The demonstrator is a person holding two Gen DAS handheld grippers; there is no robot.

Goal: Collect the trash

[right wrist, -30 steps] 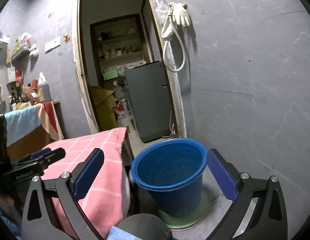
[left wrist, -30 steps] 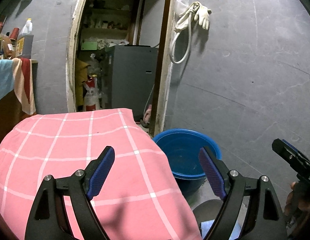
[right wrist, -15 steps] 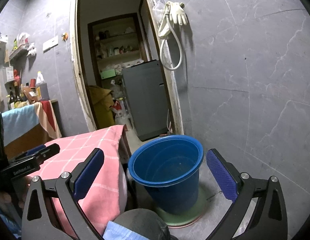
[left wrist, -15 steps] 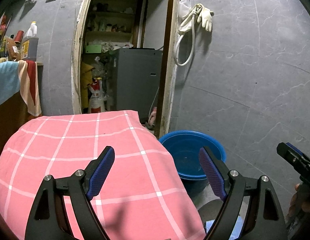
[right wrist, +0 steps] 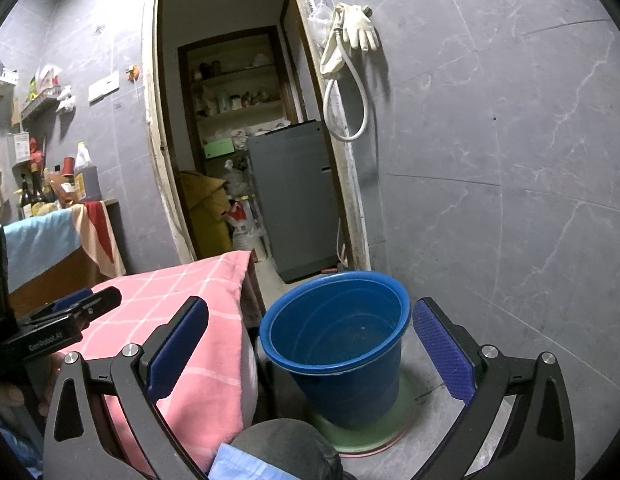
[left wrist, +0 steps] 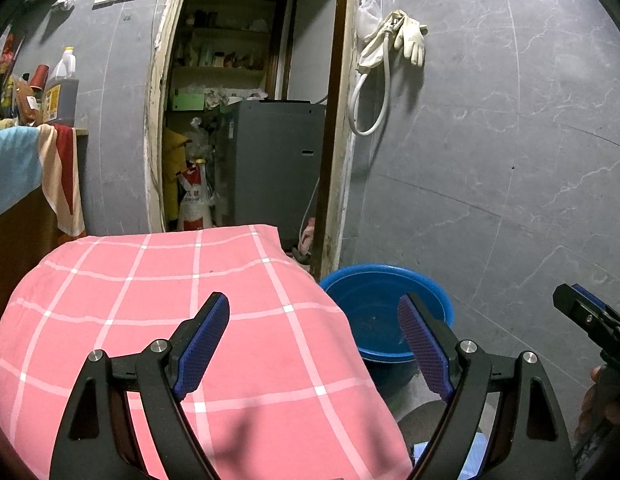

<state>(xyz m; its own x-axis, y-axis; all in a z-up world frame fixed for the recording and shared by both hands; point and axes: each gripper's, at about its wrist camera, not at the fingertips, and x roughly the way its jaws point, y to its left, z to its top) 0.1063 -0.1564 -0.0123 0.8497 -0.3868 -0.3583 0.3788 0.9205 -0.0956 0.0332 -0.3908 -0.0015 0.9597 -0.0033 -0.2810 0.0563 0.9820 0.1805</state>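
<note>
A blue plastic bucket [right wrist: 338, 340] stands on a green mat on the floor by the grey wall; it looks empty. In the left wrist view the bucket [left wrist: 374, 312] sits just past the corner of a table under a pink checked cloth [left wrist: 169, 300]. My left gripper [left wrist: 314, 340] hovers open over that cloth with nothing between its blue pads. My right gripper [right wrist: 310, 344] is open too, with the bucket seen between its fingers but farther off. No trash shows on the cloth. Each gripper's tip appears at the edge of the other's view.
An open doorway [right wrist: 237, 140] leads to a storage room with a grey appliance [right wrist: 293, 196] and shelves. Rubber gloves and a hose [right wrist: 350, 40] hang on the wall. Bottles [left wrist: 61, 88] and towels crowd a counter at left. A person's knee [right wrist: 285, 448] shows at the bottom.
The left wrist view has tilted slightly upward, so the cloth and bucket sit a bit lower in it. Both grippers stay open and nothing was picked up.
</note>
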